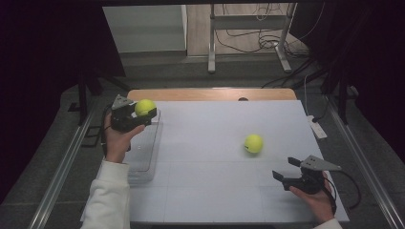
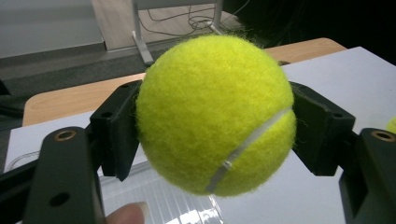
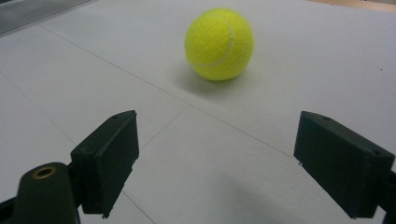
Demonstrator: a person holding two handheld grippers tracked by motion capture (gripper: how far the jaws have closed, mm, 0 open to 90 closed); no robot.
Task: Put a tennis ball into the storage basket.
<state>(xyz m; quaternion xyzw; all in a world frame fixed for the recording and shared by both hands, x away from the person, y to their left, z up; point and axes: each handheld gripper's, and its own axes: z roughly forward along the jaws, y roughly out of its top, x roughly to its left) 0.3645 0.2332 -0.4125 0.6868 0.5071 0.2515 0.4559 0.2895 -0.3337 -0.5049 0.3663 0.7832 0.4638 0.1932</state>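
The left gripper (image 1: 143,113) is clamped on a yellow tennis ball (image 1: 144,107), its two black jaws pressing the ball's sides. In the left gripper view that held ball (image 2: 215,114) sits squarely between the jaws, bulging above and below them, its white seam running slantwise across the lower right part. Below this gripper lies a clear plastic bin (image 1: 143,160) at the left edge of the white table (image 1: 205,191); a ribbed patch of the bin (image 2: 159,200) shows under the ball, and a fingertip (image 2: 128,214) shows at the bottom edge. The left hand (image 1: 117,140) holds the gripper up over the far end of the bin. The right gripper (image 1: 285,170) rests low near the table's right front corner in the right hand (image 1: 315,200), jaws wide apart with nothing between them. A second ball (image 1: 253,143) lies on the table ahead of those jaws, well apart from them; in the right gripper view this ball (image 3: 219,43) stands beyond the gap, a little left of its middle.
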